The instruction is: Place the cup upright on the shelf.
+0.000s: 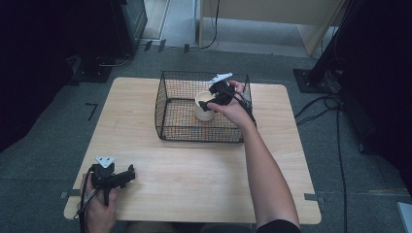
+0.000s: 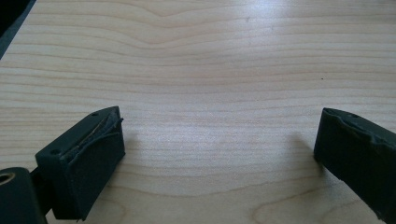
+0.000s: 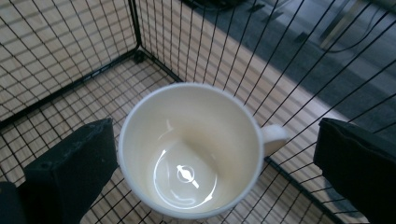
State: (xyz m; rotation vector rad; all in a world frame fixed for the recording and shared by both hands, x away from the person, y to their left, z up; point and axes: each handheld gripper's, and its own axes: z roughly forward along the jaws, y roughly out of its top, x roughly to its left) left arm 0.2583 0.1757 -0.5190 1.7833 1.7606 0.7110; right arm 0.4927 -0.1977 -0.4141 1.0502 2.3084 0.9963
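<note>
Right gripper view: the white mug (image 3: 189, 149) stands upright at frame centre inside the wire basket (image 3: 70, 56), so placing looks done. The right gripper (image 3: 210, 158) is released around it; withdrawal remains. The left gripper (image 2: 219, 154), lower frame, gapes empty.

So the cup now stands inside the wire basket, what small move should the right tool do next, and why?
Probably lift the right tool straight up and out of the wire basket. Its jaws stand wide open on either side of the white cup, which sits upright on the basket floor, so it looks released. A straight rise should avoid knocking the cup's handle or the mesh wall.
</note>
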